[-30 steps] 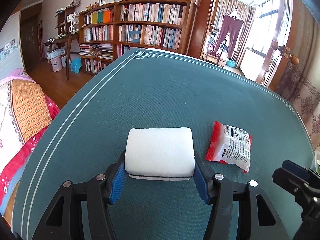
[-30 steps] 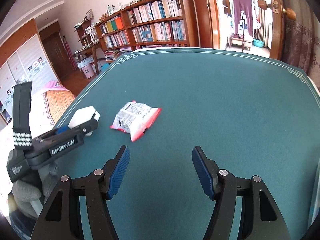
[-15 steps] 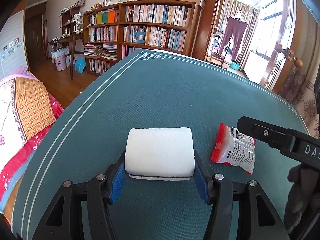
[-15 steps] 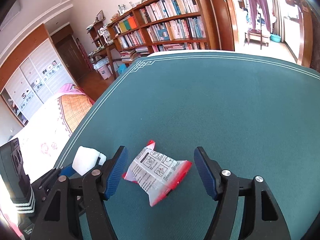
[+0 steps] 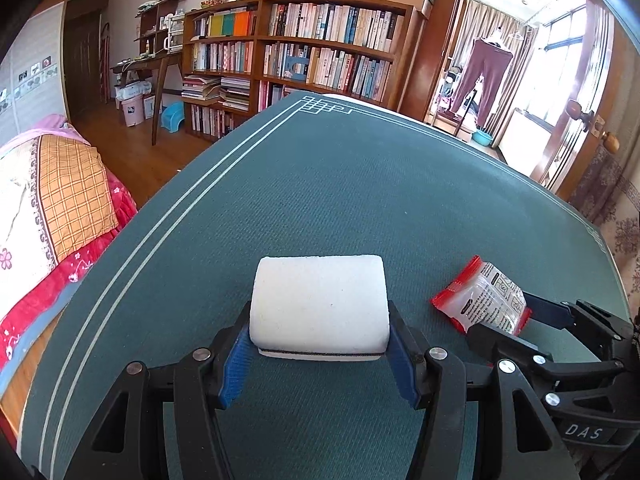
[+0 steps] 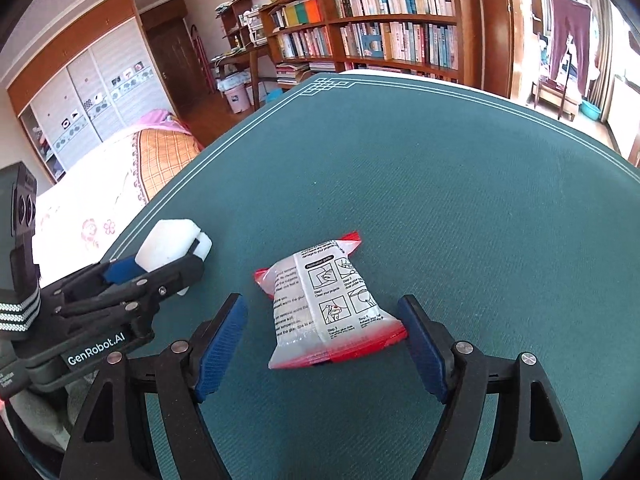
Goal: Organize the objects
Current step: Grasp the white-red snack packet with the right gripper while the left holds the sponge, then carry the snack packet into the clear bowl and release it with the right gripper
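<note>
My left gripper (image 5: 320, 354) is shut on a white sponge block (image 5: 320, 304), held low over the green table mat (image 5: 340, 184). The block also shows in the right wrist view (image 6: 172, 244), at the left, with the left gripper (image 6: 160, 264) around it. A red and clear packet (image 6: 326, 308) with printed instructions lies on the mat. My right gripper (image 6: 326, 340) is open, with its blue pads on either side of the packet's near end. In the left wrist view the packet (image 5: 484, 300) lies at the right with the right gripper (image 5: 508, 324) around it.
The table's left edge runs beside a bed (image 6: 120, 184) with an orange checked cover. Bookshelves (image 5: 320, 48) stand beyond the far edge. A doorway with hanging clothes (image 5: 484, 76) is at the back right.
My right gripper has moved left and forward, so the packet now lies between its open fingers. The left gripper still holds the sponge block in about the same place.
</note>
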`<control>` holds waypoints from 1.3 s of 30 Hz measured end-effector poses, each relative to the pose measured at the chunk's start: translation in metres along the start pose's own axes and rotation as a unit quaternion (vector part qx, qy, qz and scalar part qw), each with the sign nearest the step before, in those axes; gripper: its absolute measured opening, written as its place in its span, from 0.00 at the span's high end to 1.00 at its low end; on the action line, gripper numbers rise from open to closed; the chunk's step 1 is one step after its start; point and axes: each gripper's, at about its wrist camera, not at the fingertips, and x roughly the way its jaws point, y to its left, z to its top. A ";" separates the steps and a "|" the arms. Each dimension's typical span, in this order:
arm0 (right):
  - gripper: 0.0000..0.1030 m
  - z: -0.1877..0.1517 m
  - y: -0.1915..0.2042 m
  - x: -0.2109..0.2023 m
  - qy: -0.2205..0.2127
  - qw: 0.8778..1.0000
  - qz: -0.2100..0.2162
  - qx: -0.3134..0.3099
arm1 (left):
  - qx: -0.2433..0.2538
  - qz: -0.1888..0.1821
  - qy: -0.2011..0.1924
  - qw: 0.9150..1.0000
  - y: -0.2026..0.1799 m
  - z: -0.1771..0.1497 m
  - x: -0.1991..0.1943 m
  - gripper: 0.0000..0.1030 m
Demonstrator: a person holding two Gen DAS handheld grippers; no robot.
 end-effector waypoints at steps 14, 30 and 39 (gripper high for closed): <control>0.43 -0.013 0.017 -0.010 -0.016 0.998 -0.062 -0.011 | 0.014 0.001 -0.008 1.000 0.000 -0.002 -0.002 0.40; 0.43 -0.067 0.002 -0.077 -0.034 0.991 -0.110 0.064 | 0.062 -0.017 -0.031 0.997 -0.025 -0.011 -0.017 0.40; 0.43 -0.100 -0.010 -0.120 -0.049 0.984 -0.126 0.116 | 0.103 -0.041 -0.041 0.993 -0.050 -0.023 -0.029 0.40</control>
